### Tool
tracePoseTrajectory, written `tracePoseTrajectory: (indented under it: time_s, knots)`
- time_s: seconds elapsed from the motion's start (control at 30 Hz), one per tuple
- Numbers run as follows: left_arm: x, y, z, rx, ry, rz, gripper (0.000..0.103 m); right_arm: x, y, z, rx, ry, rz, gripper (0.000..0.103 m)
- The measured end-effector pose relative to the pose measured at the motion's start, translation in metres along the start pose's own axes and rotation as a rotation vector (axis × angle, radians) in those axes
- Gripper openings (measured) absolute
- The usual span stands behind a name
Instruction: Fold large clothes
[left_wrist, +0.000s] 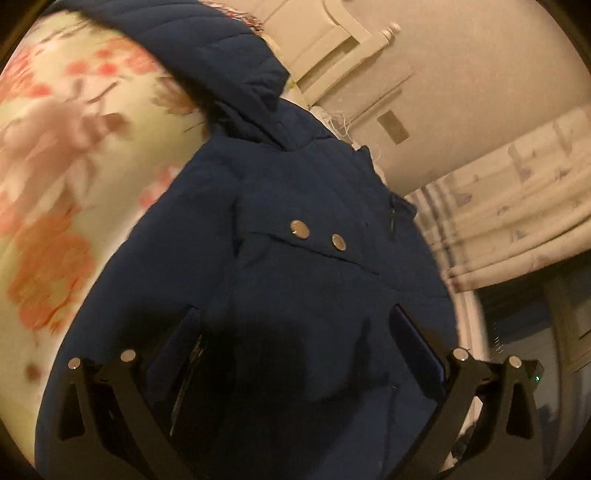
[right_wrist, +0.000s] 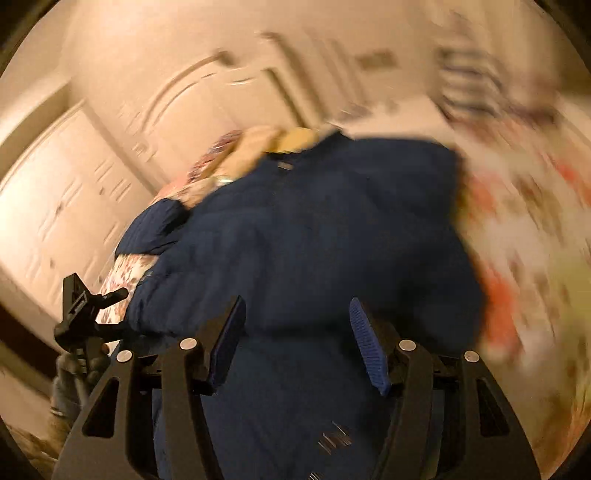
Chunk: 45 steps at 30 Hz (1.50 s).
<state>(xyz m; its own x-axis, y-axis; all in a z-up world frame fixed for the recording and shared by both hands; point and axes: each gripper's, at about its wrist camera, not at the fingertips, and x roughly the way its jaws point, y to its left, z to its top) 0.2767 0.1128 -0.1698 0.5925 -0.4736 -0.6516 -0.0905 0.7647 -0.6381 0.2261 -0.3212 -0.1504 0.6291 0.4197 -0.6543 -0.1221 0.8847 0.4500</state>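
Left wrist view: a dark navy padded jacket (left_wrist: 288, 280) lies spread on a bed covered by a floral sheet (left_wrist: 55, 177), cream with pink and orange blooms. The hood (left_wrist: 221, 62) extends away from the camera, toward the upper edge of the jacket; a sewn tab carrying two metal snap buttons (left_wrist: 319, 236) crosses the jacket's middle. Beyond the jacket's far right edge stand pale cabinet panels (left_wrist: 332, 55) and a patterned curtain (left_wrist: 517, 206). The left gripper (left_wrist: 306, 350) is held over the near part of the jacket, its two black fingers spread wide, one toward each side of the garment, with only flat cloth showing between them; no fold is pinched.

Right wrist view (strongly motion-blurred): the same jacket (right_wrist: 314, 240) fills the centre, with the floral sheet (right_wrist: 524, 240) to its right and pale panelled doors (right_wrist: 92, 177) beyond its left edge. The right gripper (right_wrist: 299, 343) is above the jacket's near portion. Its blue ribbed pads (right_wrist: 365, 343) stand clearly apart with jacket cloth visible in the gap; the jaws are about half spread, and whether the pads press on any fabric cannot be told through the blur. Left of the jacket's near edge, a second black device (right_wrist: 81, 314) appears, its nature unclear.
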Motion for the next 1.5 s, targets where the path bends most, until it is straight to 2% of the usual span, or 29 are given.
tracePoseTrajectory:
  time_s: [0.07, 0.13, 0.17, 0.2, 0.27, 0.33, 0.4, 0.47, 0.53, 0.57, 0.6, 0.63, 0.67, 0.7, 0.8, 0.87, 0.9, 0.93, 1.0, 1.07, 1.1, 1.17, 1.23, 1.33, 1.4, 1.5]
  knots:
    - [0.004, -0.002, 0.001, 0.013, -0.004, 0.013, 0.101, 0.000, -0.017, -0.010, 0.041, 0.018, -0.042, 0.059]
    - [0.008, -0.005, 0.006, 0.038, 0.014, -0.003, 0.100, 0.004, -0.023, -0.012, 0.062, 0.019, -0.048, 0.059]
    - [0.009, -0.007, 0.008, 0.046, 0.011, 0.001, 0.090, 0.007, -0.021, -0.008, 0.047, 0.006, -0.074, 0.059]
    - [0.012, -0.008, 0.012, 0.052, 0.017, 0.010, 0.069, 0.003, -0.020, -0.004, 0.024, -0.004, -0.095, 0.059]
    - [0.016, -0.002, 0.014, 0.065, 0.032, 0.043, 0.050, 0.009, -0.020, 0.002, 0.042, 0.015, -0.063, 0.063]
    - [0.022, -0.001, 0.016, 0.085, 0.045, 0.038, 0.038, 0.029, -0.023, 0.007, 0.125, 0.086, -0.057, 0.065]
    - [0.020, -0.001, 0.011, 0.106, 0.033, 0.028, 0.024, 0.033, -0.023, 0.010, 0.155, 0.062, -0.067, 0.065]
    - [0.019, -0.010, 0.010, 0.155, 0.016, 0.045, 0.019, 0.026, -0.031, 0.011, 0.216, -0.001, -0.046, 0.065]
    - [0.021, -0.025, 0.017, 0.219, -0.003, 0.064, 0.017, 0.022, -0.045, 0.016, 0.287, -0.073, -0.027, 0.063]
    - [0.024, -0.035, 0.024, 0.247, -0.014, 0.067, 0.016, 0.023, -0.049, 0.021, 0.291, -0.093, -0.027, 0.055]
    - [0.027, -0.046, 0.032, 0.280, -0.033, 0.070, 0.016, 0.024, -0.050, 0.023, 0.290, -0.112, -0.039, 0.035]
    - [0.030, -0.058, 0.039, 0.306, -0.052, 0.070, 0.016, 0.022, -0.051, 0.025, 0.289, -0.134, -0.055, 0.026]
    - [0.030, -0.074, 0.048, 0.344, -0.085, 0.060, 0.015, 0.015, -0.051, 0.025, 0.288, -0.196, -0.052, 0.021]
    - [0.029, -0.090, 0.055, 0.378, -0.120, 0.048, 0.015, 0.009, -0.051, 0.025, 0.285, -0.232, -0.053, 0.017]
    - [0.026, -0.131, 0.063, 0.492, -0.218, 0.027, 0.015, -0.007, -0.051, 0.019, 0.293, -0.319, -0.073, 0.016]
    - [0.039, -0.149, 0.064, 0.570, -0.259, 0.083, 0.016, -0.009, -0.061, 0.014, 0.327, -0.332, -0.087, 0.016]
    - [0.050, -0.150, 0.066, 0.580, -0.253, 0.112, 0.016, -0.005, -0.067, 0.013, 0.353, -0.314, -0.081, 0.016]
    - [0.070, -0.143, 0.071, 0.570, -0.216, 0.153, 0.016, 0.000, -0.073, 0.013, 0.379, -0.286, -0.077, 0.017]
    - [0.109, -0.110, 0.083, 0.459, -0.116, 0.200, 0.016, 0.004, -0.080, 0.012, 0.405, -0.235, -0.056, 0.018]
    - [0.128, -0.072, 0.091, 0.339, -0.064, 0.203, 0.020, 0.007, -0.077, 0.013, 0.399, -0.194, -0.054, 0.019]
    - [0.131, -0.056, 0.093, 0.280, -0.056, 0.163, 0.021, 0.005, -0.073, 0.013, 0.386, -0.168, -0.050, 0.019]
    - [0.124, -0.045, 0.098, 0.226, -0.061, 0.127, 0.021, -0.002, -0.062, 0.006, 0.341, -0.135, -0.069, 0.020]
    - [0.114, -0.048, 0.096, 0.254, -0.100, 0.164, 0.020, -0.011, -0.047, -0.002, 0.257, -0.129, -0.111, 0.020]
    - [0.107, -0.043, 0.091, 0.235, -0.128, 0.141, 0.019, -0.028, -0.025, -0.003, 0.121, -0.193, -0.184, 0.020]
    - [0.099, -0.039, 0.089, 0.211, -0.158, 0.123, 0.018, -0.031, -0.015, 0.007, 0.055, -0.240, -0.221, 0.020]
    - [0.088, -0.036, 0.089, 0.192, -0.172, 0.094, 0.018, -0.017, 0.001, 0.041, -0.050, -0.252, -0.272, 0.020]
